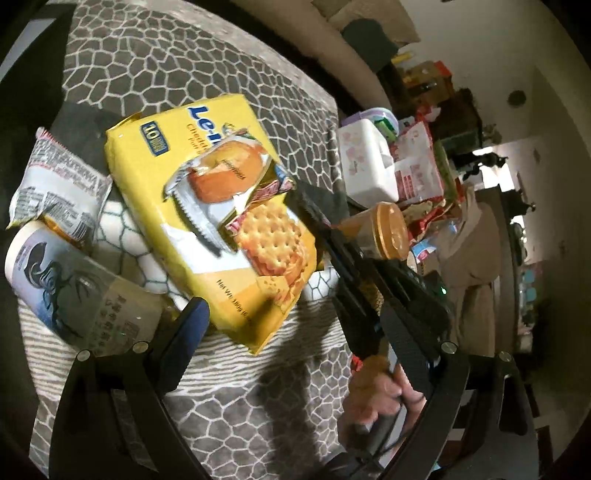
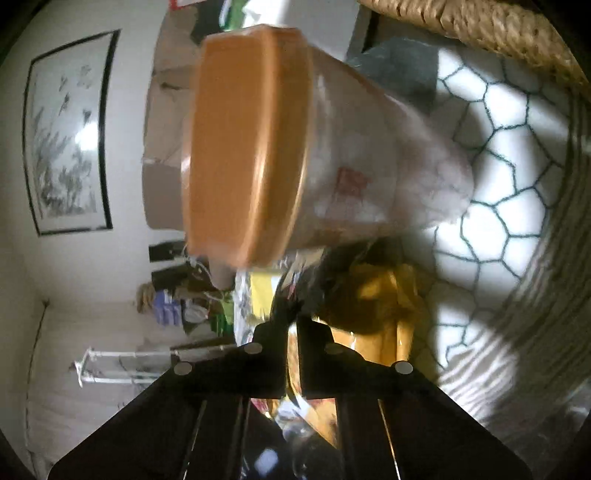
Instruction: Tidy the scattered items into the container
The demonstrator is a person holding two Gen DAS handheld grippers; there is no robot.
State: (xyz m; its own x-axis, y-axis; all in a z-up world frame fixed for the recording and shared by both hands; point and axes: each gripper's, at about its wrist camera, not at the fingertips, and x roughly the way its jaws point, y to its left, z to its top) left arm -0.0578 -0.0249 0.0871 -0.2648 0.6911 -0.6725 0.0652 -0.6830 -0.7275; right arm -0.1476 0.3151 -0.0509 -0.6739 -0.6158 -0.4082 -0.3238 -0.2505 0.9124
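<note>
In the left wrist view a yellow cracker pack (image 1: 221, 206) lies in the lined basket (image 1: 125, 236), with a small snack packet (image 1: 207, 192) on top of it. A white bag (image 1: 59, 181) and a plastic jar (image 1: 70, 291) lie beside it. My left gripper (image 1: 295, 321) is open just above the pack. My right gripper (image 1: 321, 218) reaches in from the right beside an orange-lidded cup (image 1: 380, 232). In the right wrist view the cup (image 2: 295, 147) fills the frame, tilted over the basket lining (image 2: 498, 166). The right gripper (image 2: 291, 314) has its jaws nearly together; what they pinch is blurred.
The basket's woven rim (image 2: 480, 26) runs along the top right. A patterned grey cloth (image 1: 166, 62) covers the surface around the basket. A cluttered table with a white box (image 1: 369, 162) and snack packs stands to the right.
</note>
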